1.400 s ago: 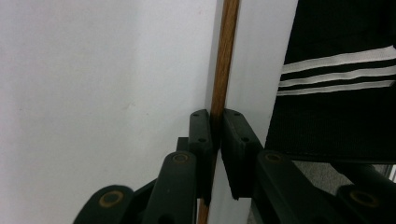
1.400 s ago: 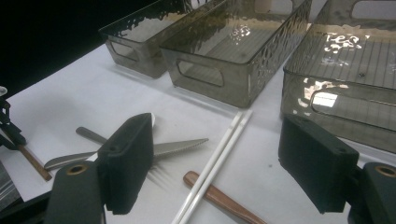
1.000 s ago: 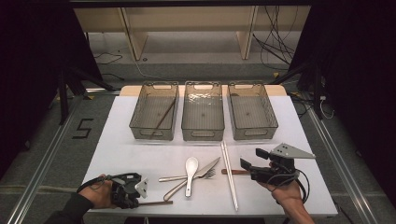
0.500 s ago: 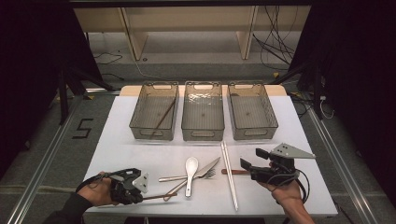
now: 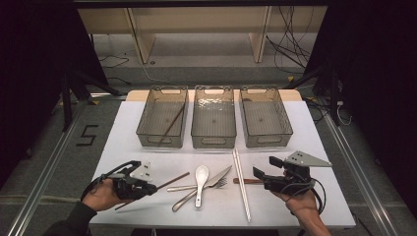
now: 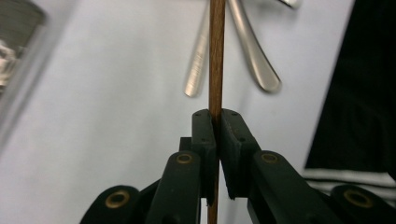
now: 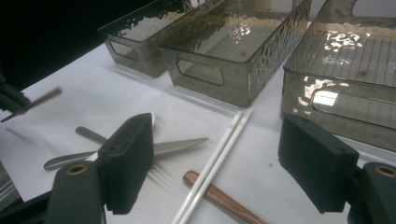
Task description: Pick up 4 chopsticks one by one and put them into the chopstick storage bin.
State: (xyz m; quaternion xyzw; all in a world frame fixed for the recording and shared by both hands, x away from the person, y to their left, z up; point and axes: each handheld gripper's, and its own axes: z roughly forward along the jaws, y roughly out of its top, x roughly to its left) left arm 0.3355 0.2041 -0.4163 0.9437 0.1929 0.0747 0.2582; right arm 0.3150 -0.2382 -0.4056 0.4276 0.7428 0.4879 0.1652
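Tabletop: white tabletop, 3 smoky clear plastic bins side by side at its far edge.
Left claw: left claw pinching a thin brown wooden chopstick, raised off the surface at the near left.
Right claw: right claw spread wide, nothing between, above a pair of white chopsticks.
Cutlery: white spoon, knife, fork in the middle.
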